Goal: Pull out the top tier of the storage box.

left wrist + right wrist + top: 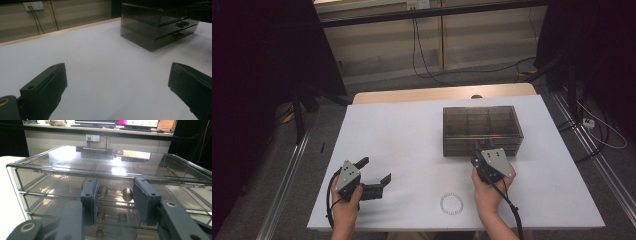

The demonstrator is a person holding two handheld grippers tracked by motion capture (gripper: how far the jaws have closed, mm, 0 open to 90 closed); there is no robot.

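Spread left tongs (374,171) idle; right tongs (115,200) straddle drawer box's (482,129) handle (113,192), bracelet (451,204) nearby.

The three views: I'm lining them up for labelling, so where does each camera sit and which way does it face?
High view: above the near edge, facing forward and down on the white table; both hands and grippers show.
Left gripper view: low on the open left gripper, facing across the table.
Right gripper view: on the right gripper, facing the drawer box front.
All three share the drawer box.
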